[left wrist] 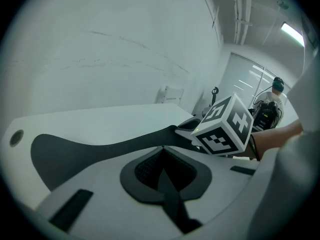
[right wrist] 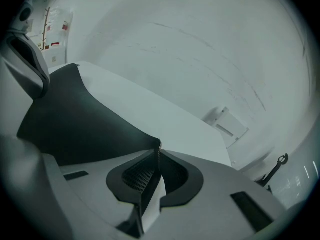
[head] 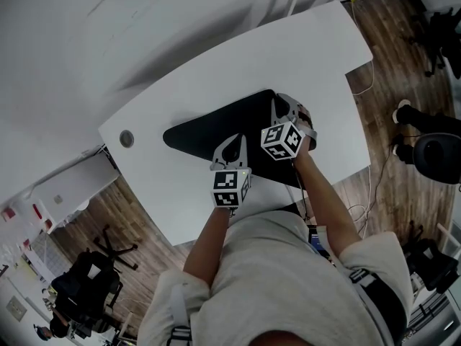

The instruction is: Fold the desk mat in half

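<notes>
From the head view we see the black desk mat (head: 209,132) spread on the white desk (head: 216,71), with both tongs at its near edge. In its own view the left gripper (left wrist: 161,148) is pinched on that edge — the right gripper (right wrist: 158,149) clamps it likewise. We should raise both together, corners level.

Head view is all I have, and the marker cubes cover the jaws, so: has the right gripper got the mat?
Observer: Yes. In its own view the right gripper is shut on the mat edge.
Operator: And the left?
Observer: The left gripper is shut on that same edge.
Operator: Is the edge off the desk?
Observer: Yes. In the left gripper view it rises from the desk up to the jaws.
</notes>
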Motion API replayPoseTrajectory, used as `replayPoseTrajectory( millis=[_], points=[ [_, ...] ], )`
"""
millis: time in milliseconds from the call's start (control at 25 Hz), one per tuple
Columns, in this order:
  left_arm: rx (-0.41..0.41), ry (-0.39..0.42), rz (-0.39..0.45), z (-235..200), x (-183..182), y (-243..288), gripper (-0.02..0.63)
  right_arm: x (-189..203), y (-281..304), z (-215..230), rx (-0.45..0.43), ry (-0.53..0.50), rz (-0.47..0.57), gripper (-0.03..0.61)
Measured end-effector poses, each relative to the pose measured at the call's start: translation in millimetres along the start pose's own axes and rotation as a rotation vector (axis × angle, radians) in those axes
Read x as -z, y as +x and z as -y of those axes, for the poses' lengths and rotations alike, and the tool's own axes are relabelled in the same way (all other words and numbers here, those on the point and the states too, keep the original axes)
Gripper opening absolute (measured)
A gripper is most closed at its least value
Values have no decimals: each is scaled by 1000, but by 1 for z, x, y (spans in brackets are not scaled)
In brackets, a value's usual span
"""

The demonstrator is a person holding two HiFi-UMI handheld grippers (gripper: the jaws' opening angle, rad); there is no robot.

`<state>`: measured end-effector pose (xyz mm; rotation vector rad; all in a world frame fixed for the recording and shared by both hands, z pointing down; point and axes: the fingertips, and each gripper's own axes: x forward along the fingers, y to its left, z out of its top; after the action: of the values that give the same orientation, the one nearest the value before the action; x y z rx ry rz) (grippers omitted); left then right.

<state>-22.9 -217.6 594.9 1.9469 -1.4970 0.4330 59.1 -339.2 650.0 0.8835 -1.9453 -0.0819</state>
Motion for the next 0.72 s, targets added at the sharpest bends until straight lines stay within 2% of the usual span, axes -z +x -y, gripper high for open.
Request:
replayPoseTrajectory(
  millis=[440,720],
  points=[
    [-3,0,-4,-1,0,2,11,0,1,3,2,36,3,51],
    [0,-2,-2,-1,0,0,11,-1,-2,7,1,92,15,81]
  ],
)
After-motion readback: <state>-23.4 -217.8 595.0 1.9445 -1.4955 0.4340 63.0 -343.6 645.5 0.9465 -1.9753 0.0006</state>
